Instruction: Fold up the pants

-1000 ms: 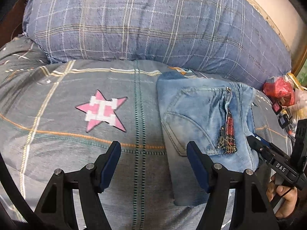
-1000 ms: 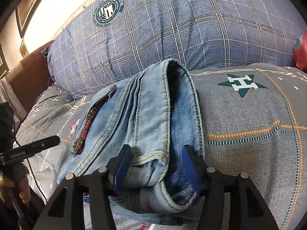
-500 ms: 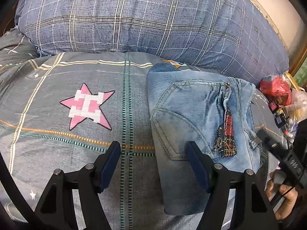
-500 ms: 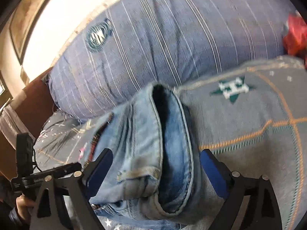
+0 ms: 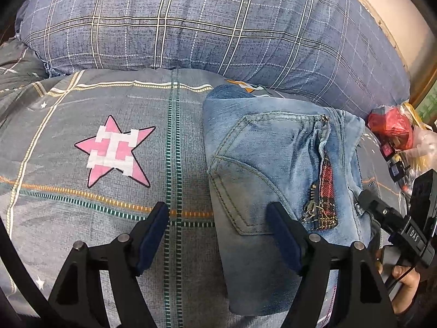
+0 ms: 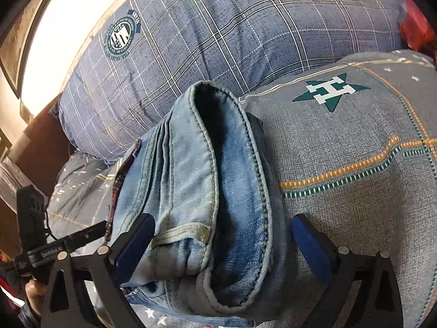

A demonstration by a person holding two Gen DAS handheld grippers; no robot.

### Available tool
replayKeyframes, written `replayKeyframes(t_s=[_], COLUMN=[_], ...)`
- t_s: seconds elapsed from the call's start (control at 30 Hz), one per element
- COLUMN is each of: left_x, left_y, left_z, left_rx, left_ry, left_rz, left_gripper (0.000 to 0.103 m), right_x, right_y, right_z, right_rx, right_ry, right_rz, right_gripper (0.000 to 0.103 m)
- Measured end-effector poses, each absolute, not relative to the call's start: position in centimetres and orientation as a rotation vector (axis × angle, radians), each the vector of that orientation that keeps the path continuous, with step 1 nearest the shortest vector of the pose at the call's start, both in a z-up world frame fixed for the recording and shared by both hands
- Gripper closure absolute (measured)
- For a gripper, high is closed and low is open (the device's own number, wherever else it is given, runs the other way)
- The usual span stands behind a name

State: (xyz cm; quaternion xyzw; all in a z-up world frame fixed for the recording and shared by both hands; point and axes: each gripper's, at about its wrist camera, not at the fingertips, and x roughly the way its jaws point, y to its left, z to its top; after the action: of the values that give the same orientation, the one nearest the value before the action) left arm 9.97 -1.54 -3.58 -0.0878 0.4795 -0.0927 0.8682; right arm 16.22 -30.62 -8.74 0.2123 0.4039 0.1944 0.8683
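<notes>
Jeans (image 6: pixel 207 191) lie folded between my right gripper (image 6: pixel 224 246) pads, long axis pointing away toward the pillow (image 6: pixel 245 41). Its jaws have just been opening wide and grip nothing now. My left gripper (image 5: pixel 218 235) (also open, empty) straddles only the bundle's left edge.

Pants (image 5: pixel 273 169) showing faded light-blue denim with a red plaid strip; bedspread (image 5: pixel 68 218) wearing grey with orange-green lines, pink star (image 5: pixel 117 151), green star (image 6: pixel 331 90); pillow (image 5: pixel 204 24) displaying blue-grey plaid.

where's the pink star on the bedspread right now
In the left wrist view the pink star is printed on the grey bedspread, left of the folded jeans and just below the blue plaid pillow.
</notes>
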Motion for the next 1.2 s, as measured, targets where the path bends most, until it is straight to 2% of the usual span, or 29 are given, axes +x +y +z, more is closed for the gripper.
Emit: replayKeyframes(t_s=[0.27,1.2], left_x=[10.1,11.9], left_y=[-1.7,-2.1], left_z=[-3.5,-2.5], left_rx=[-0.179,-0.230], left_ry=[1.004,0.989], left_rz=[-0.187,-0.292], left_gripper=[0.027,0.027], right_x=[16.1,16.0], right_y=[-31.8,-32.9], right_z=[-9.0,-8.4], right_rx=[0.539,0.509], right_ry=[0.839,0.795], right_rz=[0.421,0.401], right_gripper=[0.002,0.002])
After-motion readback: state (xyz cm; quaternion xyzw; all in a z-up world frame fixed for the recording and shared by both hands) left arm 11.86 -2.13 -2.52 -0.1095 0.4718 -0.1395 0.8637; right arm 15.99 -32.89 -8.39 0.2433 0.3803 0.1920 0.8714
